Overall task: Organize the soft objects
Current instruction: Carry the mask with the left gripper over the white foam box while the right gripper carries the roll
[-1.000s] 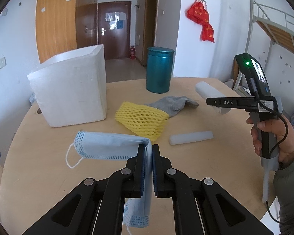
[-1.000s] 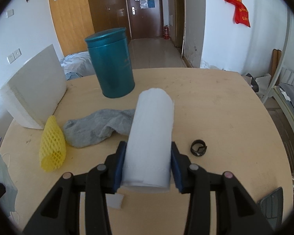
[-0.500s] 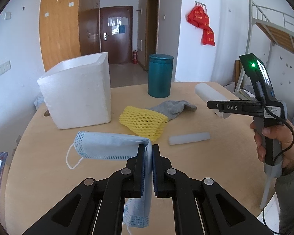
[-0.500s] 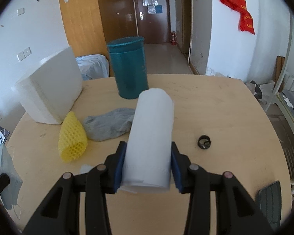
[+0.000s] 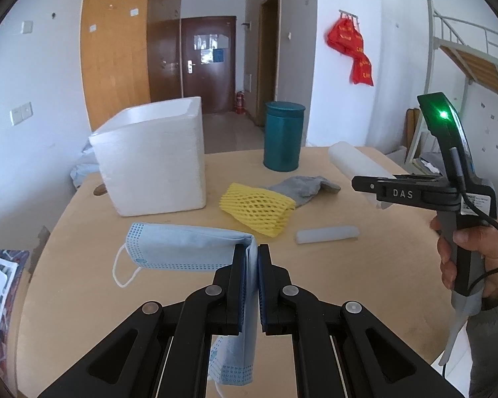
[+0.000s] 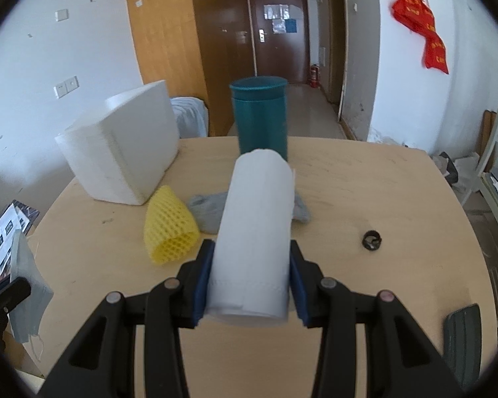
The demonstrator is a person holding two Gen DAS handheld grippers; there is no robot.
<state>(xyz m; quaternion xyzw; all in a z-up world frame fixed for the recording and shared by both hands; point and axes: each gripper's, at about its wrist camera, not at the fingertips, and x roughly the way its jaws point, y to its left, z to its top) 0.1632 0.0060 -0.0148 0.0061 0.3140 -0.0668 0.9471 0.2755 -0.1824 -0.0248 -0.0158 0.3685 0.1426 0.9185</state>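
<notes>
Pinching the blue face mask (image 5: 189,248) by its fold, the left hand-held gripper (image 5: 252,285) carries it draped above the worktop (image 5: 348,265), clear for moving. The right hand-held gripper (image 6: 249,285) clamps the white paper roll (image 6: 255,232) across its sides. Both soft things look headed for the white foam box (image 5: 152,162) beyond.

Black fingers (image 5: 239,285), blue pads, silver screws
</notes>
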